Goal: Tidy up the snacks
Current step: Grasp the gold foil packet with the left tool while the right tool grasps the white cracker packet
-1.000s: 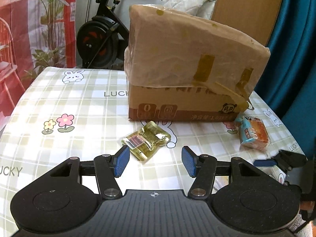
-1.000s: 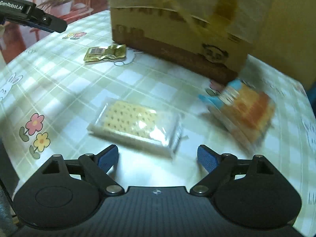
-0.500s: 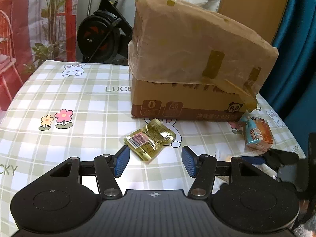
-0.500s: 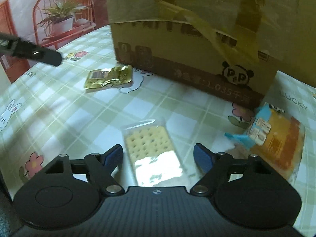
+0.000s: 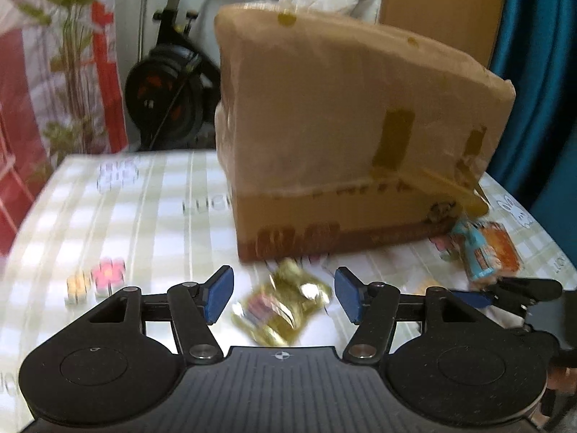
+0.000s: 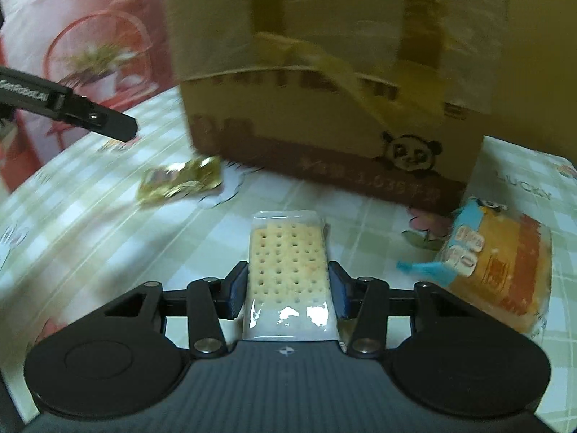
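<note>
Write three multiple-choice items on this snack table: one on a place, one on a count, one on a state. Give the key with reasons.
1. Where does the gold packet lie?
A. on top of the cardboard box
B. on the tablecloth in front of the box
C. under the cake packet

2. How many snack packets show in the right wrist view?
A. one
B. three
C. five

3. What lies between the right gripper's pads?
A. nothing
B. the gold packet
C. the cracker packet

Key: 1 B, it lies on the cloth between the open left gripper and the box. 2 B, gold, cracker and cake packets. 3 C, the closing pads sit against the cracker packet's sides.
</note>
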Demonstrator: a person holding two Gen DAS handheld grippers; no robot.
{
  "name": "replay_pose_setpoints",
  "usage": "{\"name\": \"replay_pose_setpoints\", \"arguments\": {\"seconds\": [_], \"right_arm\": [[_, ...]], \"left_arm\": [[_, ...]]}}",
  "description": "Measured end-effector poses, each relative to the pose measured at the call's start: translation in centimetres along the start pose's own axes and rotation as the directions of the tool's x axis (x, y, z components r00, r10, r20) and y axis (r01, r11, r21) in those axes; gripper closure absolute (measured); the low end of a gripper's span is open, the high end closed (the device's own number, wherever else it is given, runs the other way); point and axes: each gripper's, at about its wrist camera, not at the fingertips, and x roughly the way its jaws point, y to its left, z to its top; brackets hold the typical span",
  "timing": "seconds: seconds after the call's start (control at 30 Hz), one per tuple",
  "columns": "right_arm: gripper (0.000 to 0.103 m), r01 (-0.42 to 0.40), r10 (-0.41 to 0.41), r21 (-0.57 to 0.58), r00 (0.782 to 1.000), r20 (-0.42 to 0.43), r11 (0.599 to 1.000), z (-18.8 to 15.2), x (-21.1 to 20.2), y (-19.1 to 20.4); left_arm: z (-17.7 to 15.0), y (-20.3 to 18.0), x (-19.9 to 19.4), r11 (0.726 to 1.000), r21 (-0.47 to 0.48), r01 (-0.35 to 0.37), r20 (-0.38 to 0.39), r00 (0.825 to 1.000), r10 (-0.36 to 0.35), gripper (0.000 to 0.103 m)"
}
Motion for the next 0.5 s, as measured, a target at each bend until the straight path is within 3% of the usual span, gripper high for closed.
{"name": "replay_pose_setpoints", "arguments": {"seconds": [0.17, 0.3, 0.37, 0.5], "right_arm": [[0.054, 0.014, -0.015, 0.023, 0.999, 0.032, 1.0, -0.6, -0.2, -0.2], [0.054, 0.023, -0.026, 0.057, 0.999, 0.044, 0.998, -0.7, -0.3, -0.6], [0.054, 0.025, -0.029, 0.078, 0.998, 0.051, 0.997, -0.8, -0.4, -0.9], [0.054, 0.029, -0.037, 0.129, 0.997, 0.062, 0.991, -0.9, -0.7, -1.9]], "left_arm": [[0.7, 0.0, 2.6, 0.997, 0.076, -0.017, 0.009, 1.0, 0.017, 0.034], [-0.2, -0.8, 4.8, 0.983, 0.181, 0.03, -0.029, 0.999, -0.025, 0.032], [-1.0, -1.8, 5.6, 0.963, 0.261, 0.068, -0.053, 0.997, -0.056, 0.032], [-2.5, -3.6, 6.8, 0.92, 0.388, 0.053, -0.076, 0.997, -0.025, 0.032]]}}
